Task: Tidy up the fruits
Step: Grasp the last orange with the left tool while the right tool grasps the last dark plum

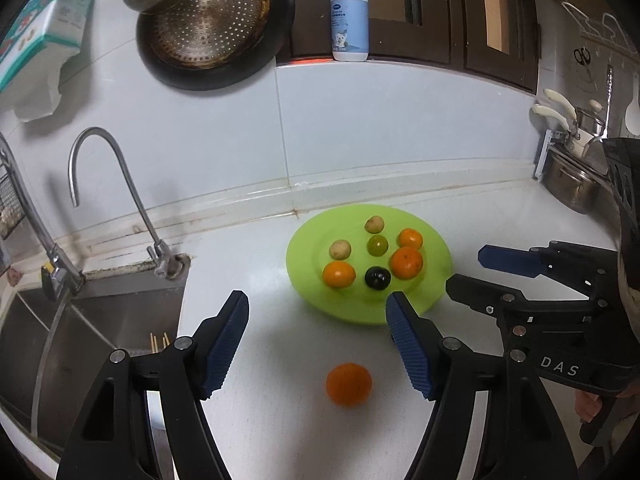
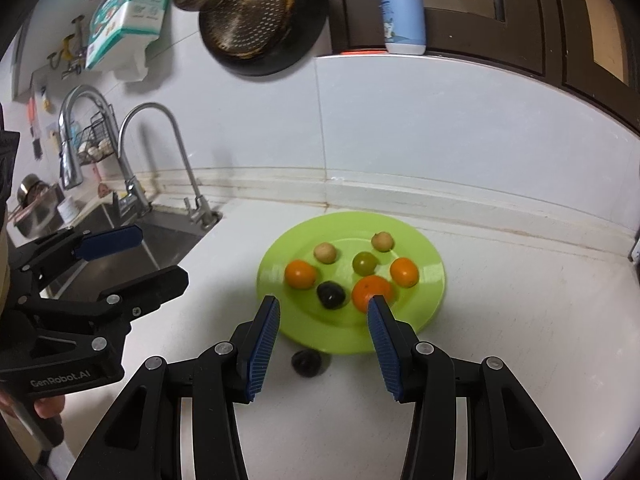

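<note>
While 7 fruits sit on green plate (image 1: 434, 240), 2 strays await pickup.
L gripper (image 1: 318, 322) & R gripper (image 2: 323, 322) both spread, empty; next: L closes on orange (image 1: 349, 384) at 6 o'clock, R takes dark fruit (image 2: 306, 363).

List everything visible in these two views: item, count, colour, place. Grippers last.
green plate: 1, lime green, on the counter by the back wall
oranges on plate: 3, orange, one on the left, two on the right
pale fruits: 2, yellowish tan, back of plate
green fruit: 1, plate centre
dark fruit on plate: 1, near-black, front of plate
loose orange: 1, on the counter between the left gripper's fingers
loose dark fruit: 1, on the counter at the plate's front rim
pump bottle: 1, white and blue, on the ledge
colander: 1, metal, hung on the wall
taps: 2, steel, at the sink
left gripper: open
right gripper: open
</note>
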The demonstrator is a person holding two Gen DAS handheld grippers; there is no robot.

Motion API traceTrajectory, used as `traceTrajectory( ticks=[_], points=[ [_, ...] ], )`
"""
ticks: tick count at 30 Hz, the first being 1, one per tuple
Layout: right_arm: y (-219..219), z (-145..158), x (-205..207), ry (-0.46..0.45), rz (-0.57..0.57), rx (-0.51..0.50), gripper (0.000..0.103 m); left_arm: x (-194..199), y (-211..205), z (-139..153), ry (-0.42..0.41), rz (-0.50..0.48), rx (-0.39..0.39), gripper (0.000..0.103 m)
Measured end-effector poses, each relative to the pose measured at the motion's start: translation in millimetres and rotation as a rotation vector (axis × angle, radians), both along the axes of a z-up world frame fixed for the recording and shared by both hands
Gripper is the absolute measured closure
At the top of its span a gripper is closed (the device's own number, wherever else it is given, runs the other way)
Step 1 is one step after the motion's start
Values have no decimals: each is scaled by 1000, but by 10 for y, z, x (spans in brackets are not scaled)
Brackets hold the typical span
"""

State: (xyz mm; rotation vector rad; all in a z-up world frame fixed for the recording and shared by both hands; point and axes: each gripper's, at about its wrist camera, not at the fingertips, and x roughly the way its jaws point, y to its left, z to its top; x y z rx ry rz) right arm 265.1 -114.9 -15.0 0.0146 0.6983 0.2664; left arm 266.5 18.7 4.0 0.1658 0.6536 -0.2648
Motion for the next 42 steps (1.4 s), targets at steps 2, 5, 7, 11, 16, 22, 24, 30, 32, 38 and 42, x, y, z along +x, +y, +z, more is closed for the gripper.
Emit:
traceTrajectory(
  ticks=[2,5,7,11,16,22,24,30,32,38,42],
  points=[
    [26,-30,-35,16,14,10,56,-63,19,-31,-2,2,0,31],
    [58,-69,-85,30,31,15,56,-118,36,-83,6,-2,-5,31],
    [86,-103,-116,38,39,5,56,-151,45,-139,19,-6,-6,31],
    [105,-181,-154,56,48,-5,56,-199,35,-262,49,-28,0,31],
    [131,-317,-167,84,66,-24,56,-210,10,-402,75,-62,11,31],
    [136,-492,-121,115,73,-48,56,-156,-41,-616,119,-91,38,31],
    [133,-561,-82,131,70,-53,56,-113,-45,-687,140,-94,38,31],
    [135,-788,100,183,66,-54,56,25,-72,-857,196,-90,61,31],
    [139,-847,153,195,60,-58,57,56,-81,-884,203,-97,61,31],
    [176,-925,275,213,62,-50,61,170,-65,-969,250,-88,21,42],
    [211,-939,312,220,70,-47,66,188,-50,-980,273,-98,-27,51]
  ],
)
